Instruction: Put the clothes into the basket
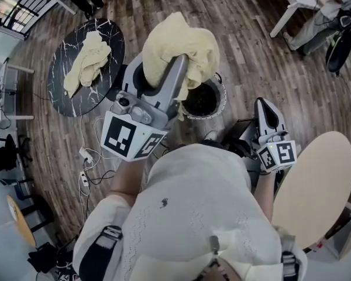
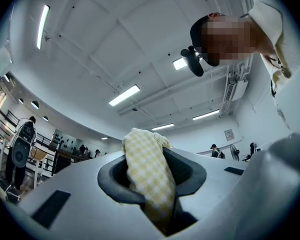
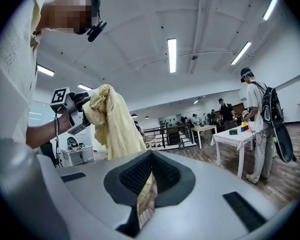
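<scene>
**Yellow cloth in left gripper, up by the basket**

Wooden floor (image 1: 240, 34) fills the head view. A round beige table (image 1: 322, 186) is at lower right and a round black marble table (image 1: 111, 45) at upper left. Between the two tables stands a dark round basket (image 1: 222, 95).

Task item: a pale yellow checked cloth (image 1: 175, 43) is off the floor and bunched over the left gripper's tips. In the head view it covers the basket's upper left rim. How high above the basket it is cannot be judged. The right gripper view shows the same cloth hanging free in the air below the left gripper. A second yellow cloth (image 1: 89, 63) lies crumpled on the marble table, well apart from the basket.

Left gripper (image 1: 164, 69): jaws part-way closed and clamped on the cloth. Its own view shows a fold of checked fabric pinched between the pads and running down into the gap.

Right gripper (image 1: 264, 113): sits to the right of the basket, near the person's hip. Its jaws are drawn together to a narrow slit, with no fabric gripped.
</scene>
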`<action>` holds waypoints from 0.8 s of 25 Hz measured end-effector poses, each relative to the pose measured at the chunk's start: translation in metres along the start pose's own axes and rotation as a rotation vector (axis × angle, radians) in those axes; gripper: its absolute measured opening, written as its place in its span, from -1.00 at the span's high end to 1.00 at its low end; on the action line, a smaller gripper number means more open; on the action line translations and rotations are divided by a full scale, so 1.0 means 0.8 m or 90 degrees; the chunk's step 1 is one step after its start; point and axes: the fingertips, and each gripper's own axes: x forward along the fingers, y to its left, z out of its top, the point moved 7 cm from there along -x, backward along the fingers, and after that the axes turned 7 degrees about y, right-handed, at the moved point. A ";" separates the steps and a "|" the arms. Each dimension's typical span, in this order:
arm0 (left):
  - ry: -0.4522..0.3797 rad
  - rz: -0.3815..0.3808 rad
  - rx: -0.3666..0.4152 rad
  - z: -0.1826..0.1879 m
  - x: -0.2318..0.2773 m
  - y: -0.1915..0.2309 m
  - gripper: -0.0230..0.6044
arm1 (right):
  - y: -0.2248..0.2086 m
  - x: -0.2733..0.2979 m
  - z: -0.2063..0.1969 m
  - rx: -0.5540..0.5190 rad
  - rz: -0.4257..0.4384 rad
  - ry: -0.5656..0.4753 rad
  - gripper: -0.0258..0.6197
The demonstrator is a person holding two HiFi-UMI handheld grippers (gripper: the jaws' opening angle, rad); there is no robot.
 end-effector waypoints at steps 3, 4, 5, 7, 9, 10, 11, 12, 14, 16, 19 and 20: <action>-0.018 -0.001 0.010 -0.001 0.034 -0.012 0.50 | -0.035 0.002 0.000 -0.001 0.007 -0.001 0.89; -0.023 0.000 0.010 -0.001 0.043 -0.014 0.50 | -0.047 0.003 0.000 -0.002 0.008 0.000 0.89; -0.028 0.001 0.010 -0.002 0.053 -0.016 0.49 | -0.058 0.004 0.001 -0.004 0.010 0.001 0.89; -0.037 0.004 0.009 -0.003 0.069 -0.019 0.49 | -0.079 0.006 0.004 -0.008 0.011 0.001 0.89; -0.041 0.005 0.007 -0.007 0.084 -0.021 0.50 | -0.096 0.008 0.007 -0.012 0.008 0.000 0.89; -0.041 0.005 0.006 -0.010 0.090 -0.022 0.49 | -0.103 0.009 0.008 -0.012 0.005 -0.001 0.89; -0.038 0.004 0.003 -0.014 0.095 -0.021 0.49 | -0.109 0.010 0.008 -0.010 0.002 -0.001 0.89; -0.034 0.003 0.000 -0.019 0.100 -0.020 0.50 | -0.112 0.010 0.007 -0.007 -0.002 0.000 0.89; -0.027 0.001 -0.010 -0.027 0.107 -0.012 0.49 | -0.116 0.015 0.007 -0.005 -0.009 0.003 0.89; -0.022 -0.005 -0.023 -0.036 0.115 0.000 0.49 | -0.117 0.022 0.007 -0.005 -0.017 0.005 0.89; -0.004 -0.017 -0.042 -0.056 0.124 0.018 0.49 | -0.115 0.029 0.005 -0.001 -0.038 0.007 0.89; 0.007 -0.022 -0.047 -0.065 0.125 0.024 0.49 | -0.112 0.031 0.004 0.000 -0.046 0.008 0.89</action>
